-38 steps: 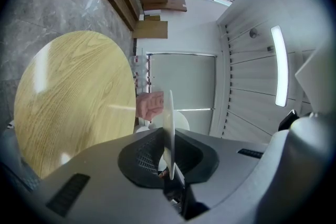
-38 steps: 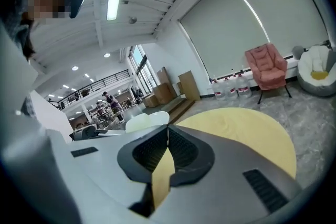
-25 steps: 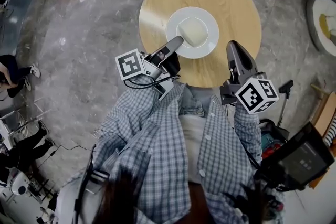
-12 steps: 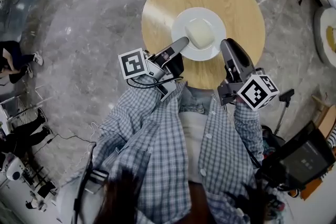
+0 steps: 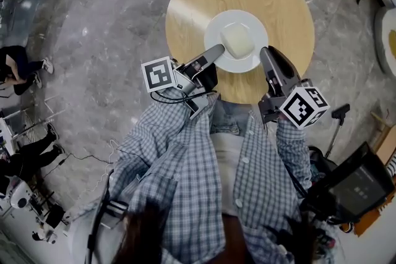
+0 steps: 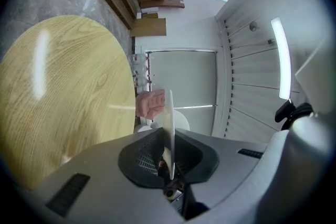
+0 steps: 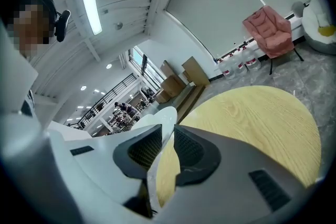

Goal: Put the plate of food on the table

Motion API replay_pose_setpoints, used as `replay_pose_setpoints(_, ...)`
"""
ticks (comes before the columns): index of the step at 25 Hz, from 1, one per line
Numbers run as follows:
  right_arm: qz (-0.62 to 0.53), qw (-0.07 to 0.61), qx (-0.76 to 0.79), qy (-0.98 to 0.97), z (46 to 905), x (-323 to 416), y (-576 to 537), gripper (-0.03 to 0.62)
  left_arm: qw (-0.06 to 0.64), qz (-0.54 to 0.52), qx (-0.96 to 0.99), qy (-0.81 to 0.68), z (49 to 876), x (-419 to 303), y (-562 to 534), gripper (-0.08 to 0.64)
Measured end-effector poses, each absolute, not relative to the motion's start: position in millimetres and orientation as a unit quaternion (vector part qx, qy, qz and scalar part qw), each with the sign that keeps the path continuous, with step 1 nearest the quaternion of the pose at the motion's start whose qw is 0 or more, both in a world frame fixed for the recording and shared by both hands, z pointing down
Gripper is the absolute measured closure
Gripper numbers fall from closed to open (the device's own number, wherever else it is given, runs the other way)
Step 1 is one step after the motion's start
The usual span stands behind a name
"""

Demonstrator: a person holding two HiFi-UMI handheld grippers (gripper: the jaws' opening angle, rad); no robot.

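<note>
Round wooden table (image 5: 185, 3) is standing on a grey stone floor (image 5: 105, 52), with the person in a checked shirt (image 5: 185, 176) leaning at its near edge. White plate (image 5: 247, 20) is sitting over the table's near-middle part; cannot tell if it is touching the top. Left gripper (image 5: 214, 52) is pinching the plate's near-left rim, jaws almost together with only the thin rim between the pads. Right gripper (image 5: 266, 54) is clamping the near-right rim the same way, jaws narrow on the plate edge. Pale block of food (image 5: 237, 40) is lying in the plate's middle, clear of both grippers.
</note>
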State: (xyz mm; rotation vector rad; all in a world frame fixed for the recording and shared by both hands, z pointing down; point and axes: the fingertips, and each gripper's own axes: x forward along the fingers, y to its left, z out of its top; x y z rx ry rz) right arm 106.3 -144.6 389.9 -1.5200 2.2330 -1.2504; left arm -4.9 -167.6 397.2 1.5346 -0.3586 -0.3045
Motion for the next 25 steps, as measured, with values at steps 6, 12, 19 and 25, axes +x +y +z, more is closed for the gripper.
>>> replay_pose_setpoints(6, -0.440, 0.105, -0.505, 0.735, 401.3, 111.9, -141.0, 0.525, 0.697, -0.129, 0.686, -0.165, 406.2, -0.3, -163.5, 0.535)
replay_pose_setpoints(12, -0.438, 0.076, -0.509, 0.737, 419.4, 112.9, -138.1, 0.524, 0.701, -0.115, 0.683, -0.168, 423.1, 1.9, -162.6, 0.535)
replay_pose_setpoints(19, -0.447, 0.064, -0.505, 0.735, 430.7, 112.4, -135.6, 0.524, 0.702, -0.106, 0.683, -0.171, 431.1, 2.6, -161.1, 0.535)
replay_pose_setpoints(25, -0.456, 0.053, -0.504, 0.731, 435.1, 112.6, -129.3, 0.525, 0.703, -0.093, 0.684, -0.172, 435.6, 2.8, -157.5, 0.535)
